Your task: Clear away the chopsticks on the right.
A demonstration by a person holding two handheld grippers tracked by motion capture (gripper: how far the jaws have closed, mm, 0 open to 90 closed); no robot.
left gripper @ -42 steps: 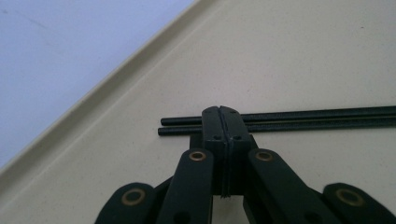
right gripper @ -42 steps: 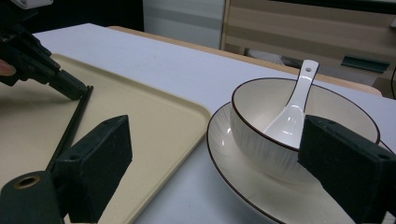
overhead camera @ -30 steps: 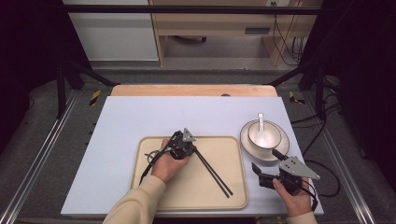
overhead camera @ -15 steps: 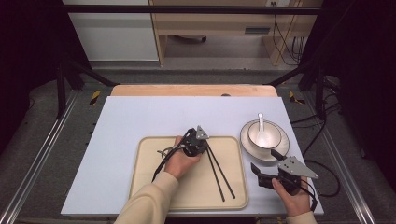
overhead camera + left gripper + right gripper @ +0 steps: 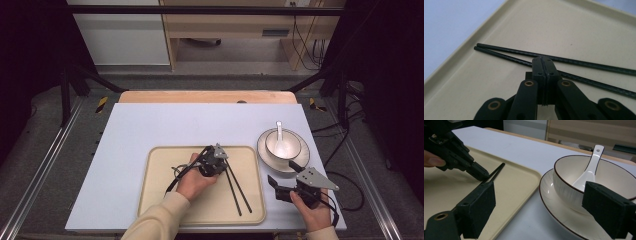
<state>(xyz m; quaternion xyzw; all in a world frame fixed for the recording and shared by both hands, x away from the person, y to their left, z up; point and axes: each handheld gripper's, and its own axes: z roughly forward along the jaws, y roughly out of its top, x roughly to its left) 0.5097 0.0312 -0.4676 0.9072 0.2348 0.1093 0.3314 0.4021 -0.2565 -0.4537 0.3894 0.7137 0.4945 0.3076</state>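
A: What differs from half a second ago?

B: The left gripper [image 5: 223, 161] has shifted toward three o'clock on the tray [image 5: 160, 200], its tip now over the chopsticks [image 5: 237, 187]. The right gripper [image 5: 282, 186] has stayed put at the table's five o'clock corner.

A: Jaw states?

B: Left jaws pressed together, nothing between them; in the left gripper view they sit just above the chopsticks [image 5: 584, 70]. Right jaws spread wide, empty.

A: Condition of the chopsticks?

B: Two thin black sticks lying flat in the tray's right half, nearly touching at the twelve o'clock end, splayed toward five. Beside the tray at three o'clock, a bowl [image 5: 282, 144] on a plate [image 5: 300, 162] holds a white spoon [image 5: 279, 132].
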